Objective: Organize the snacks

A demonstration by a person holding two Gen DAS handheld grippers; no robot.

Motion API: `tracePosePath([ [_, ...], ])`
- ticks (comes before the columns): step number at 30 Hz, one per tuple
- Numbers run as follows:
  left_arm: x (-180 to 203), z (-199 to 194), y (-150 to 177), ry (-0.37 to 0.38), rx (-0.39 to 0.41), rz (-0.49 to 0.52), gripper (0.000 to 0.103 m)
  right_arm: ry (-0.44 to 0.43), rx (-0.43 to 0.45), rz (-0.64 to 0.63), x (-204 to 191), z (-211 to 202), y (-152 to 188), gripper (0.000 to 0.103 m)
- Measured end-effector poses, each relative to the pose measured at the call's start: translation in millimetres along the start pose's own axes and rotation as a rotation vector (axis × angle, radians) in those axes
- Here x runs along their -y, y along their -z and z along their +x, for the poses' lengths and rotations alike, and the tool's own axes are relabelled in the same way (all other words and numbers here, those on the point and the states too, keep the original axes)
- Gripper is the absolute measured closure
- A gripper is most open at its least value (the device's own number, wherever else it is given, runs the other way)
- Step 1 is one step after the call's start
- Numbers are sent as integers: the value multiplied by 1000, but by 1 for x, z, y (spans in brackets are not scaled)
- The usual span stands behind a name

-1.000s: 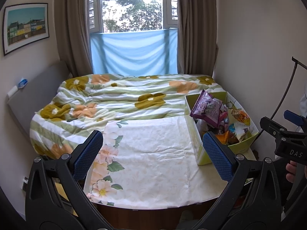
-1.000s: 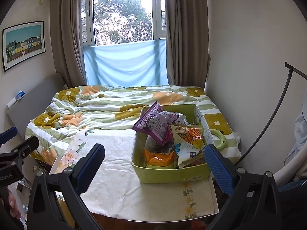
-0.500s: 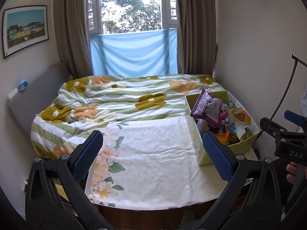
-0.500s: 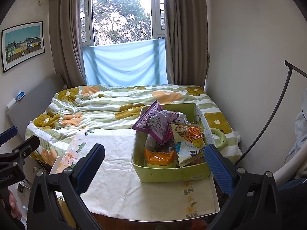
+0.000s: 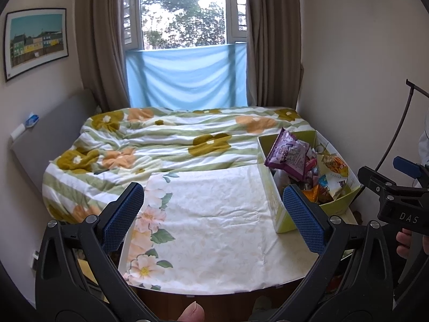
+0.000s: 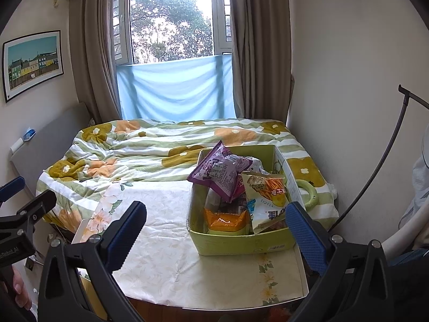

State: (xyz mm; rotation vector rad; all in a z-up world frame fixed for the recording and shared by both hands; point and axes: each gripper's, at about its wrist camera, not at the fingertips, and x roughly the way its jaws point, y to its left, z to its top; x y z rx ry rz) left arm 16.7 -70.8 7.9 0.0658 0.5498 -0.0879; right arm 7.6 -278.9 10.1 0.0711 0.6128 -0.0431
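A green cardboard box (image 6: pixel 241 245) full of snack bags stands on the right part of a table with a floral cloth (image 6: pixel 166 230). A purple bag (image 6: pixel 218 173) lies on top, a cream chip bag (image 6: pixel 265 201) leans at the right, and an orange packet (image 6: pixel 225 218) sits at the front. In the left wrist view the same box (image 5: pixel 277 209) and purple bag (image 5: pixel 288 155) are at the right. My left gripper (image 5: pixel 213 216) hovers open over the bare cloth (image 5: pixel 214 222). My right gripper (image 6: pixel 215 226) is open in front of the box, holding nothing.
A bed with a green flowered duvet (image 5: pixel 166 145) lies right behind the table. A wall and a thin black rod (image 6: pixel 375 166) stand to the right. A green ring (image 6: pixel 308 194) lies on the bed beside the box. The table's left half is bare cloth.
Both views have shifted only slightly; a fingertip now shows at the bottom edge of the left wrist view. Both grippers stay open and the snacks have not moved.
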Motion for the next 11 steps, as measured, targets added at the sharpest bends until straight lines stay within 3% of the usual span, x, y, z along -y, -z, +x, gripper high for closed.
tracePosePath([
  [11, -8, 4, 2, -12, 2, -18, 0, -2, -5, -5, -5, 1, -1, 0],
])
